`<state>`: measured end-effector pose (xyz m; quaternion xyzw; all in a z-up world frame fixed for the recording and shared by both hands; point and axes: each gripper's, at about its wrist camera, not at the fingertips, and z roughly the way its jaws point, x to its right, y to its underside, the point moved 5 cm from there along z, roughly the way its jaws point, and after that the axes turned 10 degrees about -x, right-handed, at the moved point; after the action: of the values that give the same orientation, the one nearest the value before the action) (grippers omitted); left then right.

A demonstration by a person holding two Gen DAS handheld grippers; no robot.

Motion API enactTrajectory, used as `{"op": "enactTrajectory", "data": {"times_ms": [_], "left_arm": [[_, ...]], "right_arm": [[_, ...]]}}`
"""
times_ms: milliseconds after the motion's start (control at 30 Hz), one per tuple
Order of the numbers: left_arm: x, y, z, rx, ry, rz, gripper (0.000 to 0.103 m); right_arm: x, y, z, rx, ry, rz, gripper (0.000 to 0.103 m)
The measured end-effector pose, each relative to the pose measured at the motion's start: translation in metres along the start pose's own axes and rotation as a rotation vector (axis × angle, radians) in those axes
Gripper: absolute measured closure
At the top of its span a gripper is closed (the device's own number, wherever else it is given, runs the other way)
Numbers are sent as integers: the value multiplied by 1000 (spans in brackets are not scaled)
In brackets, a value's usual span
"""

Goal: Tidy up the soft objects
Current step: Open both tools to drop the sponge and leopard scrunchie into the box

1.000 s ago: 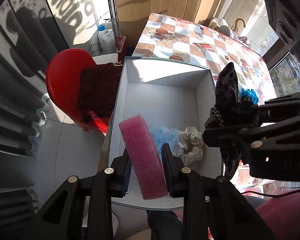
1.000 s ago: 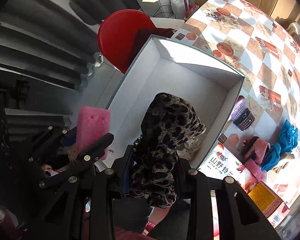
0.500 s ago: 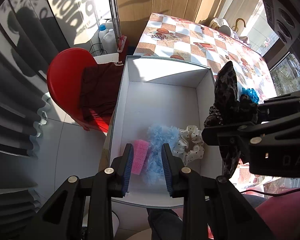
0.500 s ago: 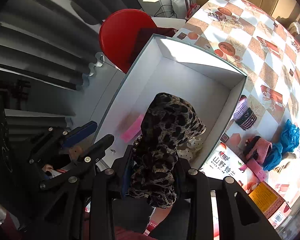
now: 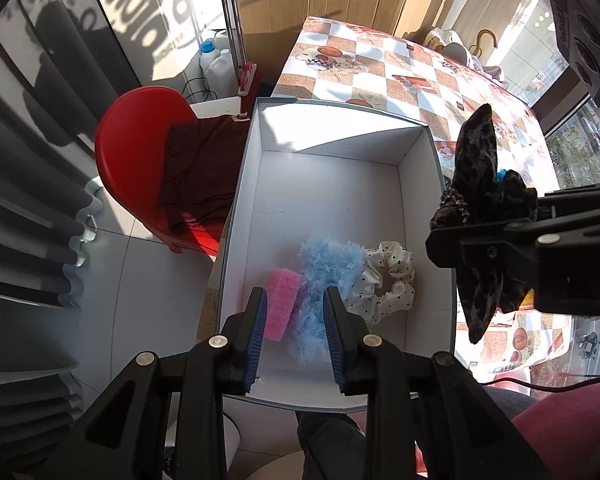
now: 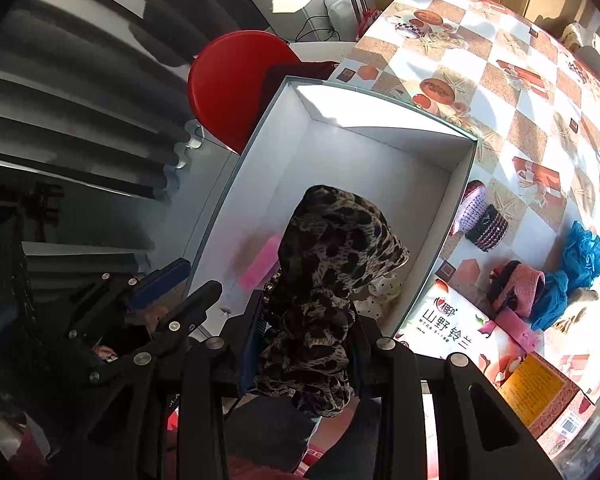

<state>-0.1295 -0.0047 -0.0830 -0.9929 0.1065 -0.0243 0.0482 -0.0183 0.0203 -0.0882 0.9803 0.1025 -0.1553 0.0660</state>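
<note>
- The left gripper (image 5: 294, 320) hangs over the near end of the white box (image 5: 425, 216). Its fingers (image 5: 257, 320) stand a little apart with nothing clamped between them.
- The pink foam block (image 5: 282, 304) lies on the box floor below the left fingers, touching the light-blue fluffy scrunchie (image 5: 325, 276) on its right.
- The white polka-dot scrunchie (image 5: 391, 280) lies against the blue one, near the right wall of the box.
- The right gripper (image 6: 303, 344) is clamped on the leopard-print scrunchie (image 6: 331, 264), which bulges up from between its fingers (image 6: 250, 344) and hangs above the near right part of the box.
- From the right wrist view, the leopard-print scrunchie hides most of the items in the box.
- On the checked worktop (image 6: 511, 92) outside the right wall of the box: a striped purple-and-black item (image 6: 481, 220), a pink knit item (image 6: 517, 288), blue mesh items (image 6: 579, 260), and printed cartons (image 6: 459, 336).
- A red chair (image 5: 136, 152) with a dark cloth (image 5: 200, 172) on it stands left of the box.
</note>
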Motion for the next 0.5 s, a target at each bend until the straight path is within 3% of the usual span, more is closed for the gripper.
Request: {"op": "enactTrajectory", "data": {"times_ms": [100, 133, 200, 267, 300, 367, 433, 500], "left_arm": [[-3, 1, 2, -12, -3, -13, 70], [-3, 0, 3, -15, -6, -12, 66], [-3, 0, 2, -12, -11, -10, 50], [-2, -1, 0, -6, -17, -6, 24], [-2, -1, -1, 3, -16, -8, 20], [-4, -4, -3, 21, 0, -17, 16], [-9, -8, -5, 31, 13, -42, 11], [-17, -12, -6, 37, 33, -80, 10]], "right_arm": [[-1, -1, -1, 12, -8, 0, 67], [-1, -2, -2, 15, -11, 4, 67], [2, -2, -3, 22, -14, 17, 55], [4, -3, -6, 34, -28, 31, 49], [6, -3, -8, 39, -34, 39, 47], [9, -3, -10, 48, -39, 60, 11], [16, -1, -14, 68, -35, 91, 3], [25, 0, -18, 75, -42, 126, 3]]}}
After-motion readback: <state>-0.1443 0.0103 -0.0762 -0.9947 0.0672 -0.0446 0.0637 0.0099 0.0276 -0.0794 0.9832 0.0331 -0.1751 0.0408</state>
